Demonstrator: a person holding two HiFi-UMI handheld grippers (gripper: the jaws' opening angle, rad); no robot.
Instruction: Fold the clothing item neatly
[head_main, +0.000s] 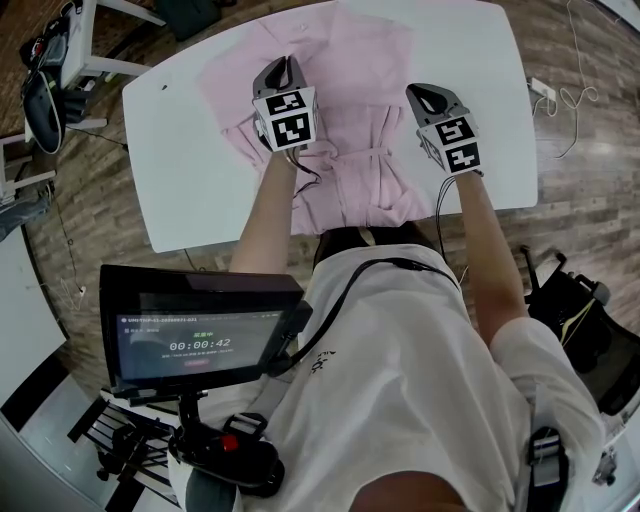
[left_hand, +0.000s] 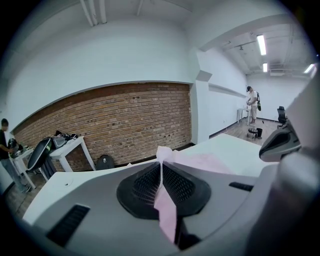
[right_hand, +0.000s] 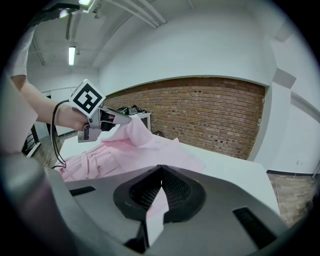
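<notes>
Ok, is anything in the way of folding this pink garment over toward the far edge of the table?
Nothing visible. The left tongs and right tongs are each shut on the pink garment, and nothing lies on it or on the white table in that path.

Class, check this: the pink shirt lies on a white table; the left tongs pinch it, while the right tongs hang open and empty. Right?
No: the right gripper view shows the right tongs shut on the pink shirt too. The rest stands.
</notes>
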